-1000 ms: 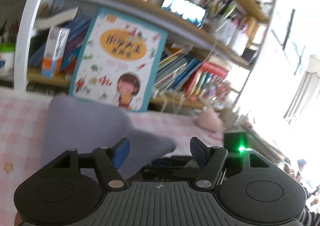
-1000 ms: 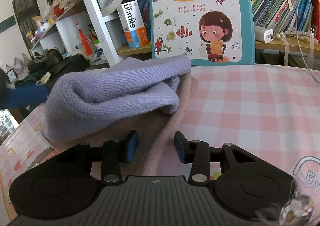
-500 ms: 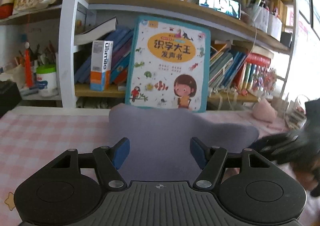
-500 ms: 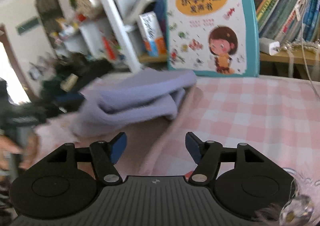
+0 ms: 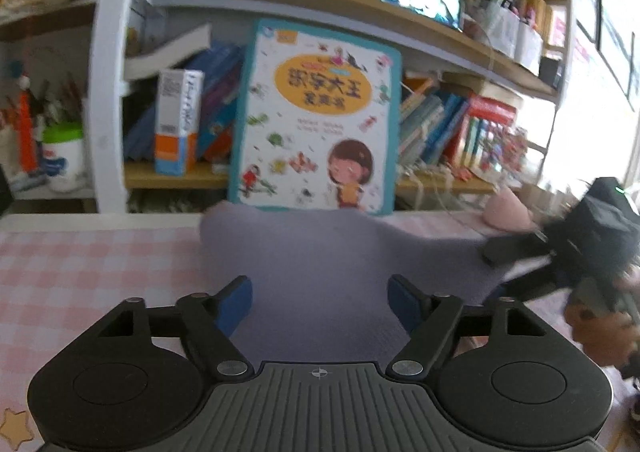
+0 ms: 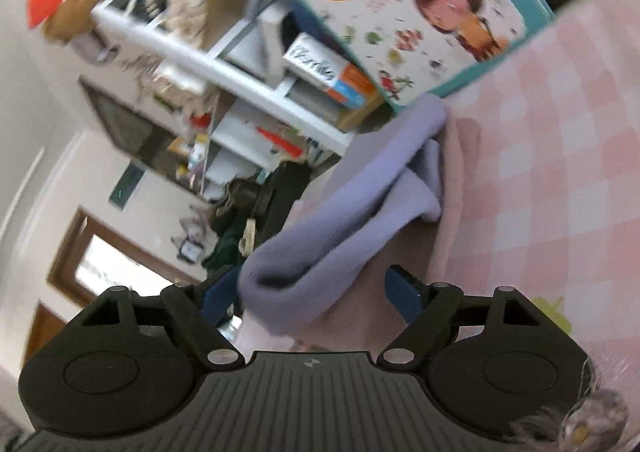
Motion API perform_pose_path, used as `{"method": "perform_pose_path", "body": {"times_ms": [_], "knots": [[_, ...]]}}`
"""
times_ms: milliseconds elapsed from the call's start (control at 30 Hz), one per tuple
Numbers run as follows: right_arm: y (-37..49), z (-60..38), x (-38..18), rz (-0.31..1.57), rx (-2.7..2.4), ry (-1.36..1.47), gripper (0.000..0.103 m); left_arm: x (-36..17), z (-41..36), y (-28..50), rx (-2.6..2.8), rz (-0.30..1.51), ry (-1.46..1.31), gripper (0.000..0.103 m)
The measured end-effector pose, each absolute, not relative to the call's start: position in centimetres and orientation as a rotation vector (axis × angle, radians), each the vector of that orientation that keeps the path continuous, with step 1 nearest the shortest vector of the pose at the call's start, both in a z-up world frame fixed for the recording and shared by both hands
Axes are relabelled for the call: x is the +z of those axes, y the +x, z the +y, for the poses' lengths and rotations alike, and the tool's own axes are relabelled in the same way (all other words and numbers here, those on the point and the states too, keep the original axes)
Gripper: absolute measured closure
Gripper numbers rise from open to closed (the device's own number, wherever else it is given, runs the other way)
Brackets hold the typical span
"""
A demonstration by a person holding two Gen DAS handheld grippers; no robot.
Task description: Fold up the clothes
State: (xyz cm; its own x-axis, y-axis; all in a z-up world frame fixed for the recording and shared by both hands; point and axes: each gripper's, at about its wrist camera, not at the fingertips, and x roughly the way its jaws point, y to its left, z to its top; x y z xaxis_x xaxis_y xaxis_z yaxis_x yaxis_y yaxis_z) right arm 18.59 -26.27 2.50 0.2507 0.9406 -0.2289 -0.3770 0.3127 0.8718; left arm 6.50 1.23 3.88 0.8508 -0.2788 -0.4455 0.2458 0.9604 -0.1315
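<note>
Lying bunched on the pink checked surface [image 5: 92,264], in front of the picture book [image 5: 316,120]: the lilac knit garment [image 5: 320,252], soft, light and floppy. Both just widening, left claw [image 5: 320,306] and right claw [image 6: 310,294], released around the cloth, gripping nothing. Probably best pinching at a folded edge, not the sagging middle.

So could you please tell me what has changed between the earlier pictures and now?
Both grippers' jaws have just been opening. The right gripper has spread wide and rolled, so its view now tilts; the lavender garment lies between its fingers, not pinched. The left gripper swung to face the garment squarely, fingers wide, holding nothing. The garment stays bunched on the pink checked tablecloth, and the picture book stays propped against the shelf.
</note>
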Motion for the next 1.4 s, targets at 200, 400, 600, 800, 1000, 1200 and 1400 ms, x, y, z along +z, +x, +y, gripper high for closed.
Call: {"method": "perform_pose_path", "body": {"times_ms": [200,400,600,800,1000,1200,1400], "knots": [[20.1,-24.2,2.3,0.927,0.911,0.815,0.025,3.1,1.1,6.2,-0.307,0.466,-0.020,0.017],[22.4,-21.3,2.8,0.959,0.810,0.731,0.027,2.3,2.0,5.6,-0.331,0.438,-0.044,0.015],[22.6,-18.9,4.5,0.914,0.707,0.494,0.057,2.2,3.5,5.7,-0.325,0.436,-0.125,0.015],[16.8,-16.8,8.9,0.502,0.758,0.074,0.081,2.6,4.5,5.3,-0.299,0.406,-0.169,0.015],[17.5,-15.9,7.1,0.522,0.726,-0.096,0.075,2.7,4.4,5.3,-0.306,0.409,-0.164,0.014],[21.1,-20.9,4.6,0.792,0.644,0.272,0.050,2.7,4.1,5.0,-0.317,0.401,-0.151,0.012],[18.7,-21.9,6.8,0.871,0.679,0.289,0.048,2.8,4.0,4.9,-0.341,0.389,-0.164,0.012]]}}
